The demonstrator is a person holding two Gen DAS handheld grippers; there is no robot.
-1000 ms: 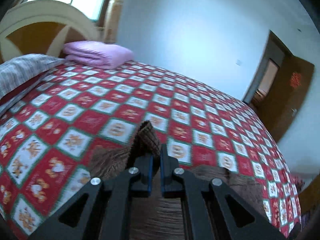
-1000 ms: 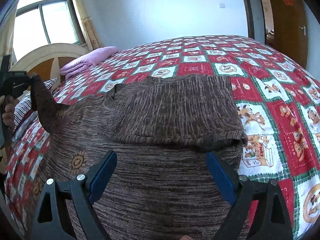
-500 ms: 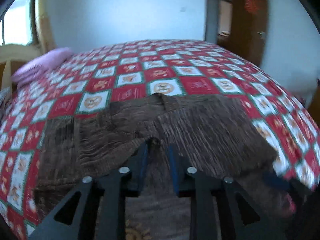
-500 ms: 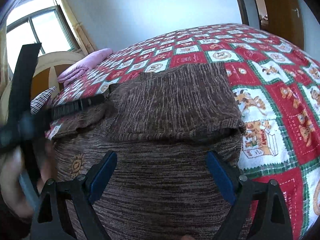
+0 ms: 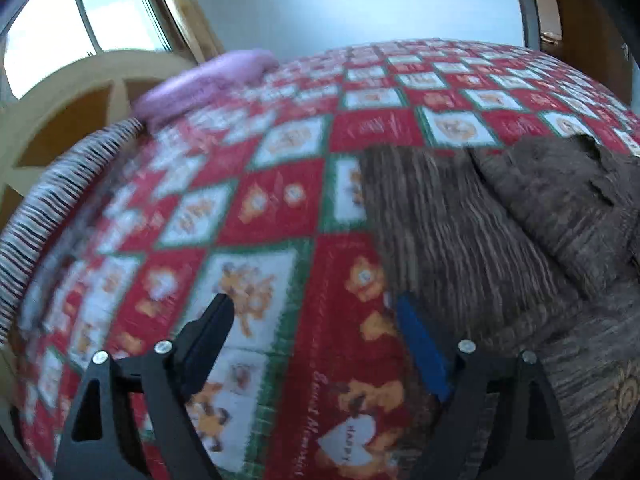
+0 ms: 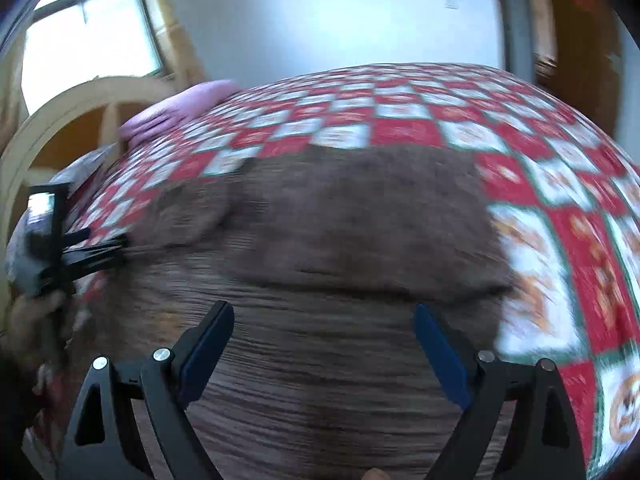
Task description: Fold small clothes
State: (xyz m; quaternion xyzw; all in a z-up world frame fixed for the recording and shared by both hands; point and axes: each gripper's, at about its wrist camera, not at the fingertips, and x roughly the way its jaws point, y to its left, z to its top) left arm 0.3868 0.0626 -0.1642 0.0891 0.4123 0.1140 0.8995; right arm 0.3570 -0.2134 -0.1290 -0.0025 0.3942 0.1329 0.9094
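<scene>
A brown striped knit sweater [image 6: 340,240] lies flat on the red checked bedspread [image 5: 280,208], both sleeves folded in over its body. In the left wrist view the sweater [image 5: 500,232] fills the right side. My left gripper [image 5: 316,320] is open and empty, low over the bedspread beside the sweater's left edge. My right gripper [image 6: 320,328] is open and empty, just above the sweater's near part. The left gripper also shows at the left edge of the right wrist view [image 6: 80,252]. Both views are blurred by motion.
A folded pink blanket [image 5: 208,80] lies near the cream headboard [image 5: 72,96] at the far left. A striped pillow [image 5: 52,196] lies along the bed's left edge. A brown door [image 6: 576,28] stands at the far right.
My left gripper carried the left sleeve across onto the sweater, opened and let go, then swung back left off the sweater. My right gripper stayed open over the sweater.
</scene>
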